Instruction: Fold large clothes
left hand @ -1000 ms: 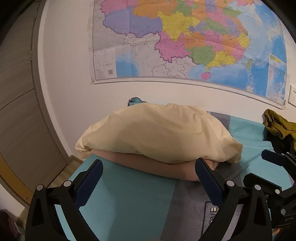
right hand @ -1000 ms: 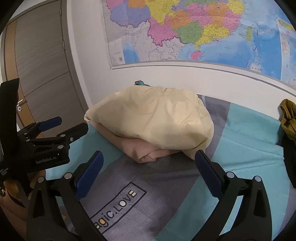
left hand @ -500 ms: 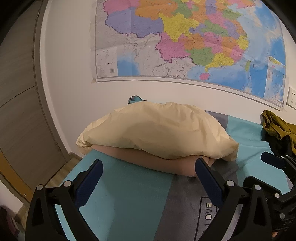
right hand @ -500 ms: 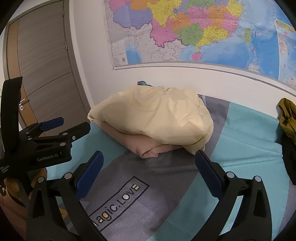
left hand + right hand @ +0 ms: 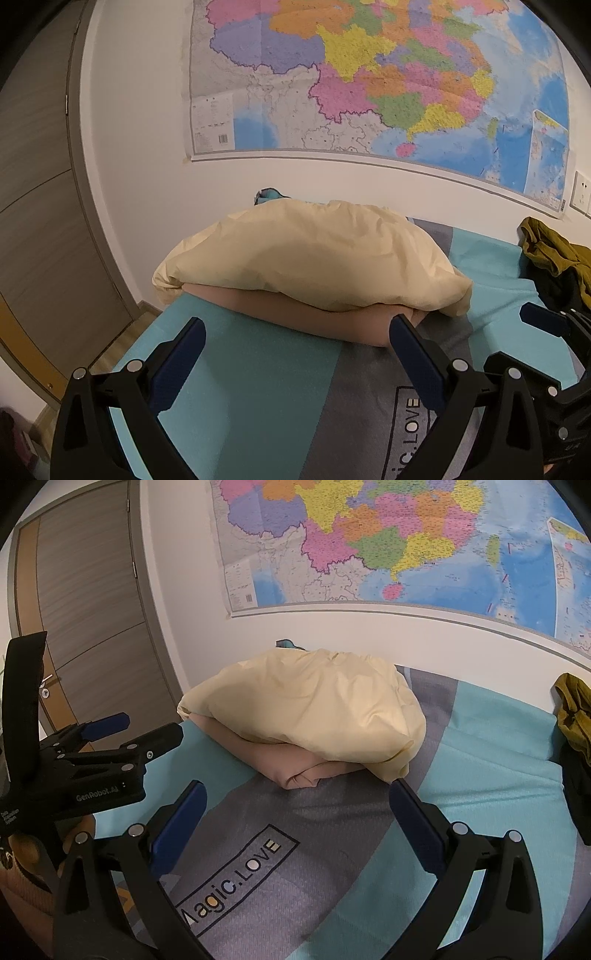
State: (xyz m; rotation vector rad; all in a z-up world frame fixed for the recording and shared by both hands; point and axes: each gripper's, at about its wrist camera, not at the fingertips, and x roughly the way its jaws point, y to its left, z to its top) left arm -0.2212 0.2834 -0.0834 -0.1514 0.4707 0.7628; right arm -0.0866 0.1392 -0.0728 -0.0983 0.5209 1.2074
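Observation:
A folded pale yellow garment (image 5: 310,258) lies on top of a folded peach garment (image 5: 317,317) at the far end of the bed, by the wall. The stack also shows in the right wrist view, yellow (image 5: 314,709) over peach (image 5: 303,771). My left gripper (image 5: 295,350) is open and empty, held above the bed sheet short of the stack. My right gripper (image 5: 295,812) is open and empty, above the grey part of the sheet. The left gripper also shows at the left of the right wrist view (image 5: 122,734).
The bed sheet (image 5: 480,746) is teal and grey with a "Magic.LOVE" print. An olive and dark pile of clothes (image 5: 554,258) lies at the right by the wall, also in the right wrist view (image 5: 572,716). A wall map (image 5: 369,74) hangs above. A door (image 5: 85,609) stands left.
Both grippers have drawn back a little from the folded stack and tilted down; more of the sheet's print shows. Both stay open.

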